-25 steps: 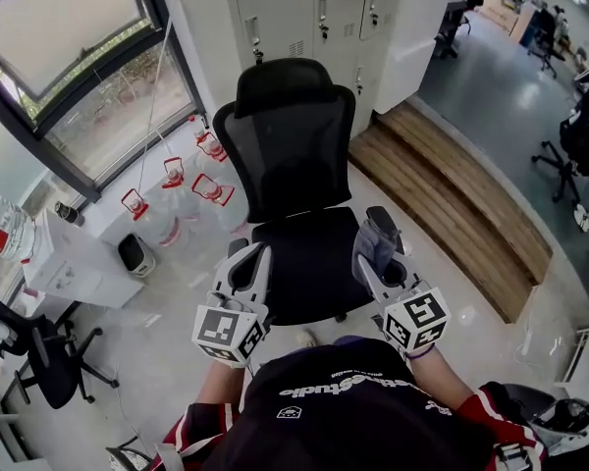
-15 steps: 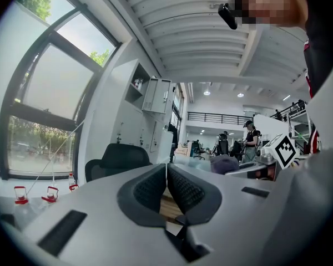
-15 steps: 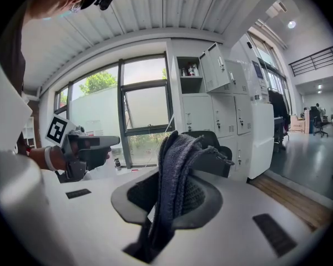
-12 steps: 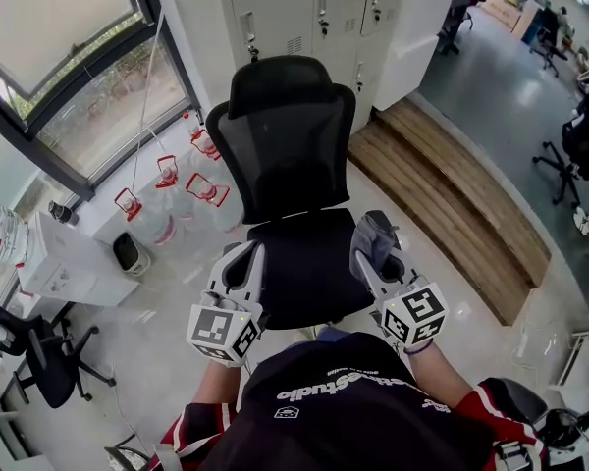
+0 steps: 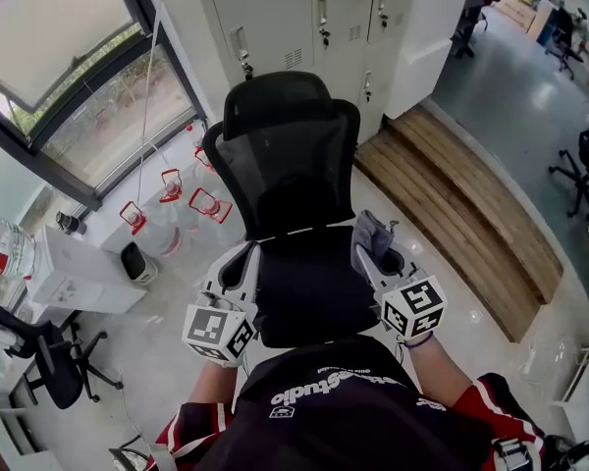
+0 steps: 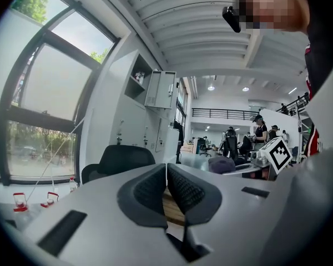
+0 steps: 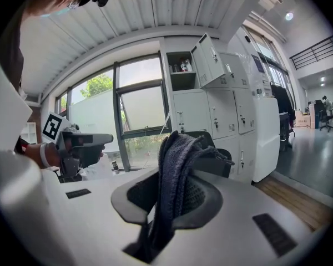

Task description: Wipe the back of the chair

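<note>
At lower centre of the head view, the right claw (image 5: 377, 247) is clamped on a soft, limp dark cloth (image 5: 369, 229), and the left claw (image 5: 243, 263) is closed on nothing. Beyond them, mid-frame, stands the chair (image 5: 293, 165). Its mesh back probably gives under pressure and the chair may roll, so steady it by the stiff rim.

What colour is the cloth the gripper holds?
The cloth is dark grey, clearest in the right gripper view.
</note>
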The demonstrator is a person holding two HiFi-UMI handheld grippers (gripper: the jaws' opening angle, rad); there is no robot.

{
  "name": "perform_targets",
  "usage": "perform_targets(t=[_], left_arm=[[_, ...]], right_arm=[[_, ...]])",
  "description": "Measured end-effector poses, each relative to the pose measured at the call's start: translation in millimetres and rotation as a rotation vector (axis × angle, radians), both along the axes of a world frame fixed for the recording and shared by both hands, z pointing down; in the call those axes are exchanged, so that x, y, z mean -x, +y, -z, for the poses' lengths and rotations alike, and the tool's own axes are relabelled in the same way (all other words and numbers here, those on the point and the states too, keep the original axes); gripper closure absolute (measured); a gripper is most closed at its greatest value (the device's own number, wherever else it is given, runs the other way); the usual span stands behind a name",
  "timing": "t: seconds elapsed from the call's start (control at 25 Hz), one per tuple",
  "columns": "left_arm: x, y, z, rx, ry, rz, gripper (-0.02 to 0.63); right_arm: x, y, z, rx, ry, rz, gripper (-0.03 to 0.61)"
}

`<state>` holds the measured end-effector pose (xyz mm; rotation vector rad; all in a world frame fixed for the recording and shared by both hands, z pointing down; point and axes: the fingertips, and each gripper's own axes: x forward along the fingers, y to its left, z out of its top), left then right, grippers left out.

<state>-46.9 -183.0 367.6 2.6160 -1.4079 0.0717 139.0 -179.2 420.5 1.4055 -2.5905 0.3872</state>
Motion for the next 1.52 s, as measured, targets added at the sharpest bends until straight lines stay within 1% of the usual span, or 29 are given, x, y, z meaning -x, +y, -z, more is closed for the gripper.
perform_targets(t=[0.28,0.4,0.68,0.84,1.04,1.32,1.52], left_arm=[[-17,-54,-8,0.01,-0.006,0.023,0.584],[-24,-73,-16,0.011,-0.006,0.028,0.584],[-30,-108,-22,0.009,0.006,0.052,0.584],[-30,-127,-28,0.018,0.012,0.067,0.584],[-32,-148,-36,0.026,0.003,0.071,0.586],[-21,-163,-43,0.051,0.003,0.102,0.585],[-1,-166,-51,0.068,0.0,0.137,0.584]], right_arm=[[-29,-74,-23,0.023,-0.008,0.0,0.502],[-44,-109,-41,0.034,0.008,-0.012,0.502],[-75,-205,-76,0.029,0.029,-0.096,0.502],[-82,-266,-103,0.017,0.055,-0.142,0.502],[-86,-333,-145,0.037,0.092,-0.195,0.502],[-98,-412,-186,0.069,0.129,-0.278,0.502],[-108,-447,-206,0.091,0.163,-0.344,0.505]])
